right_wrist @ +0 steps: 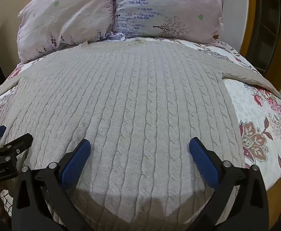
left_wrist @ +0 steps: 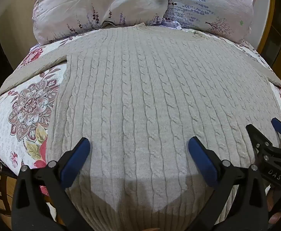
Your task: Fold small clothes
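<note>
Left wrist view: your left gripper [left_wrist: 139, 144] has its jaws spread wide with nothing between them, blue pads [left_wrist: 75, 158] low over the hem end of the beige cable-knit sweater [left_wrist: 140, 88]. Your right gripper [left_wrist: 267, 132] pokes in at the right edge, just beside it, over the sweater's right side. Right wrist view: same story, right gripper [right_wrist: 139, 144] spread wide and holding nothing over the hem end, left gripper [right_wrist: 9, 134] at the left edge. Sweater lies flat and spread on the floral bedspread [left_wrist: 24, 104], hem toward you, collar [right_wrist: 140, 41] at the far end, sleeves [right_wrist: 254, 81] angled out to both sides. Behind the collar, two lavender-print pillows [right_wrist: 67, 15] rest side by side.
</note>
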`<state>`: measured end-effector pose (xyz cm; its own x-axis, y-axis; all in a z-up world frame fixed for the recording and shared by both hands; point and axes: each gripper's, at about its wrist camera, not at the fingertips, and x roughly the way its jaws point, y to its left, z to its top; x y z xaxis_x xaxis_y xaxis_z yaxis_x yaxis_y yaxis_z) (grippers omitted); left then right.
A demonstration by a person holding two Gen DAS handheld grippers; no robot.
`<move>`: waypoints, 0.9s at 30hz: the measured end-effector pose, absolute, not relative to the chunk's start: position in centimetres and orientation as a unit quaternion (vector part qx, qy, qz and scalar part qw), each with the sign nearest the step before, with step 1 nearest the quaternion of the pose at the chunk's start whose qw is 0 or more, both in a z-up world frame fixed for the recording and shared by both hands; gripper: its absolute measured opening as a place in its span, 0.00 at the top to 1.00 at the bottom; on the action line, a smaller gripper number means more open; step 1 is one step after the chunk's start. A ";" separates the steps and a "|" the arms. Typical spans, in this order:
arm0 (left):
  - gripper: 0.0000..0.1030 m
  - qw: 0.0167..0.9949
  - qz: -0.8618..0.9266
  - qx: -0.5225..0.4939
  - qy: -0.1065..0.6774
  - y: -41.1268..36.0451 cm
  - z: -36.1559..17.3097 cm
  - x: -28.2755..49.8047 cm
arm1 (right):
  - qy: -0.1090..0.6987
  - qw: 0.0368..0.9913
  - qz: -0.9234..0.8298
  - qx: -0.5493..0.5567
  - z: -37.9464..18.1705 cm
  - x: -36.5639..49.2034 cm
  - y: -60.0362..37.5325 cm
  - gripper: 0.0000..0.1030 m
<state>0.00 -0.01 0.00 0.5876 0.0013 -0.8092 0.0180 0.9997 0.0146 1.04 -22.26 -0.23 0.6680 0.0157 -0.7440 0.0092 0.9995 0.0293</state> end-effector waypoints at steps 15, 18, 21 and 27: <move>0.02 0.891 -0.005 0.011 0.453 0.0 0.0 0.0 | 0.409 0.913 0.002 0.015 -0.2 1.0 -22.3 0.01; 0.02 0.892 -0.004 0.010 0.452 0.0 0.0 0.0 | 0.409 0.912 0.002 0.015 -0.2 1.1 -22.3 0.01; 0.02 0.893 -0.004 0.010 0.450 -0.2 -0.1 -0.2 | 0.409 0.912 0.002 0.015 -0.2 1.1 -22.3 0.01; 0.02 0.893 -0.004 0.010 0.450 -0.1 -0.1 -0.3 | 0.409 0.912 0.002 0.015 -0.2 1.1 -22.3 0.01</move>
